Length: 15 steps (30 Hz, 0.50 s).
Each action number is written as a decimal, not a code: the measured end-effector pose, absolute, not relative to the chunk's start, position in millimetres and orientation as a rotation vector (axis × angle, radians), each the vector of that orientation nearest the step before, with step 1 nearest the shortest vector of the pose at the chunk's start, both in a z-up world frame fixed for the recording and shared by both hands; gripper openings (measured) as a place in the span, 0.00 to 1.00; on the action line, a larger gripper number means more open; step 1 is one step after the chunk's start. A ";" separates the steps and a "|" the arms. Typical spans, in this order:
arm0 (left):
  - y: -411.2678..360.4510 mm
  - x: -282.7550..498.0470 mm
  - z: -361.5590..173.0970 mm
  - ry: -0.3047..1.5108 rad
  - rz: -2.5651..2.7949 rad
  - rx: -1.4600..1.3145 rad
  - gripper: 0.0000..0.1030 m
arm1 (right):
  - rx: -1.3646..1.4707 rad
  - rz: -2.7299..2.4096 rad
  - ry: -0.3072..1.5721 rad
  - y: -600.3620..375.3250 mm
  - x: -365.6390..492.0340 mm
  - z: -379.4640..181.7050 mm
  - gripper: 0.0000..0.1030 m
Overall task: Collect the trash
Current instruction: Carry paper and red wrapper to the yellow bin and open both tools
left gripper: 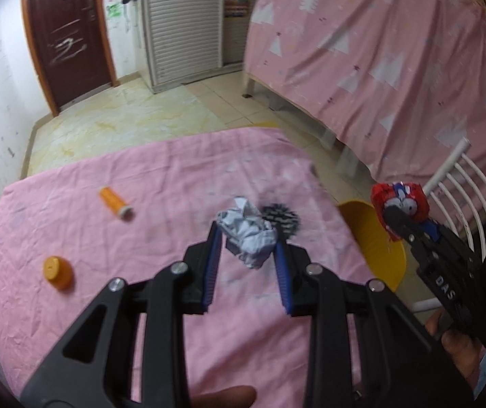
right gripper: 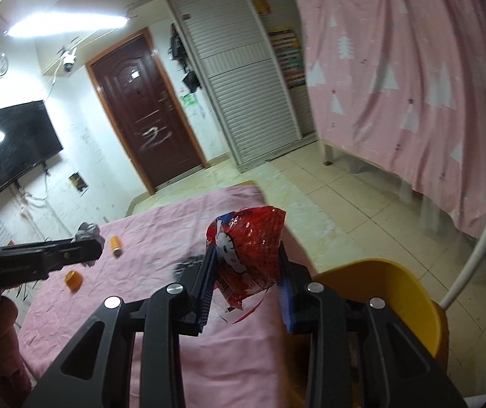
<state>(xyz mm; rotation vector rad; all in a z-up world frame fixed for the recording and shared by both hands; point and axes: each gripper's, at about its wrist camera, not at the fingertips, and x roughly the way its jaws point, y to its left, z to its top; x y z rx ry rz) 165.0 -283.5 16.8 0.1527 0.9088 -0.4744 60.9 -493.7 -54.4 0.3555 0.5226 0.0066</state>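
Note:
My left gripper (left gripper: 247, 234) is shut on a crumpled white paper ball (left gripper: 248, 234) and holds it above the pink-covered table (left gripper: 106, 306). My right gripper (right gripper: 247, 255) is shut on a red snack wrapper (right gripper: 249, 248) with a cartoon cat, held above the table's right edge next to a yellow bin (right gripper: 396, 292). In the left wrist view the right gripper (left gripper: 396, 217) with the wrapper (left gripper: 401, 200) is at the right, over the yellow bin (left gripper: 375, 238). An orange bottle (left gripper: 115, 202) and an orange cap (left gripper: 57, 272) lie on the table's left side.
A black spiky object (left gripper: 285, 219) lies on the table behind the paper ball. A white chair back (left gripper: 457, 187) stands at the right. A pink-draped bed (left gripper: 379, 51) is beyond, with tiled floor (left gripper: 140, 115), a door and a cabinet farther off.

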 end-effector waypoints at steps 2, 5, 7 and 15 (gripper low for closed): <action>-296.2 162.2 14.7 0.910 -0.491 0.168 0.27 | 0.379 -0.004 0.514 -505.9 57.1 -57.5 0.25; -317.7 155.1 12.5 0.911 -0.523 0.195 0.27 | 0.407 -0.023 0.506 -522.3 51.7 -62.1 0.26; -332.4 149.8 10.6 0.914 -0.549 0.212 0.27 | 0.425 -0.035 0.503 -534.3 48.6 -66.0 0.26; -379.7 140.0 -1.8 0.941 -0.613 0.252 0.27 | 0.484 -0.071 0.489 -568.5 42.1 -73.5 0.26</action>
